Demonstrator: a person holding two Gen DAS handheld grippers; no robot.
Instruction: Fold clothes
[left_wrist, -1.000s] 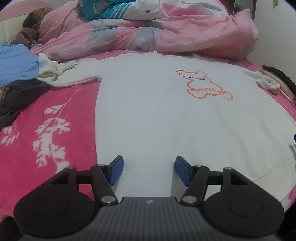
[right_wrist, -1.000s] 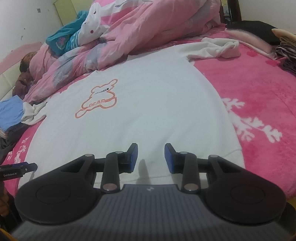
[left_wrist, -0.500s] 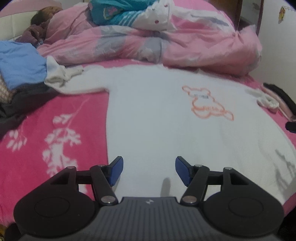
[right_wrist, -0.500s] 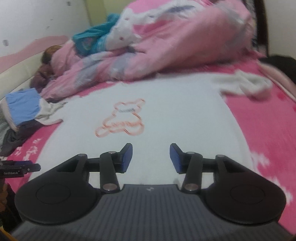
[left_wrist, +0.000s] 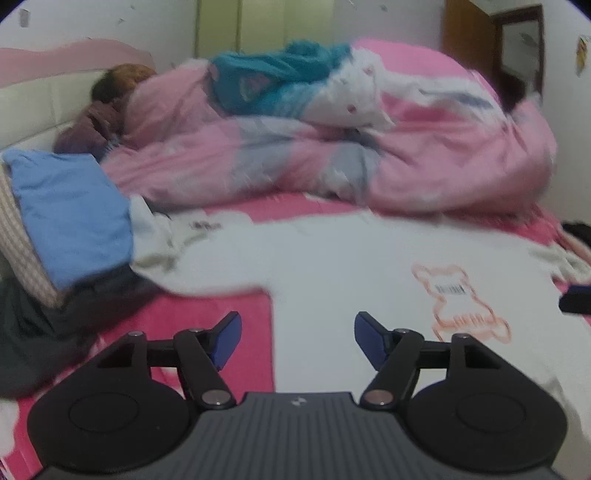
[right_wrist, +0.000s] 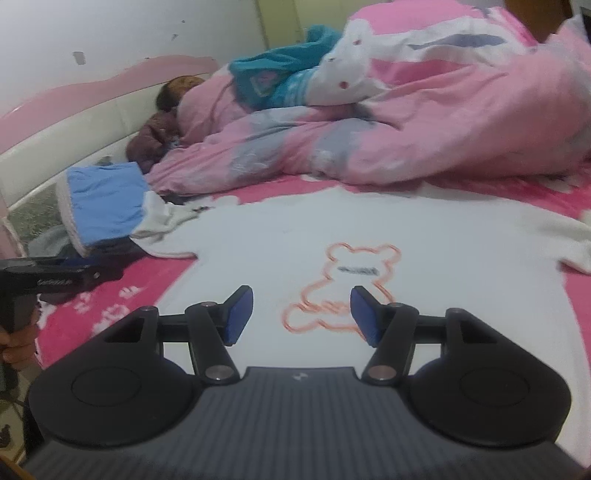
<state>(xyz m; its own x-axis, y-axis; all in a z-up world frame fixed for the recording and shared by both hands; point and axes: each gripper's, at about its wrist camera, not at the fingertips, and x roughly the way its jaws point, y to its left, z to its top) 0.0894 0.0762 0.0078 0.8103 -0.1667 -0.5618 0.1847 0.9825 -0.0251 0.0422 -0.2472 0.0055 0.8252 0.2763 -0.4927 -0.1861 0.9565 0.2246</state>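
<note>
Both grippers have advanced up the white sweatshirt (right_wrist: 424, 236); left gripper (left_wrist: 297, 341) and right gripper (right_wrist: 301, 314) gape empty, sleeves spread at 9 and 3 o'clock, unfolded.

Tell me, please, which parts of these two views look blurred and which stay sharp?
Left wrist view: the pink quilt and white bear-print sweatshirt are smeared, the left hand-held gripper sharp. Right wrist view: milder blur on the sweatshirt's orange bear outline, the right hand-held gripper crisp.

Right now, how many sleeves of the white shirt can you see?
2: the left sleeve runs toward the blue folded garment; the right sleeve reaches the frame's right edge, its cuff cut off.
</note>
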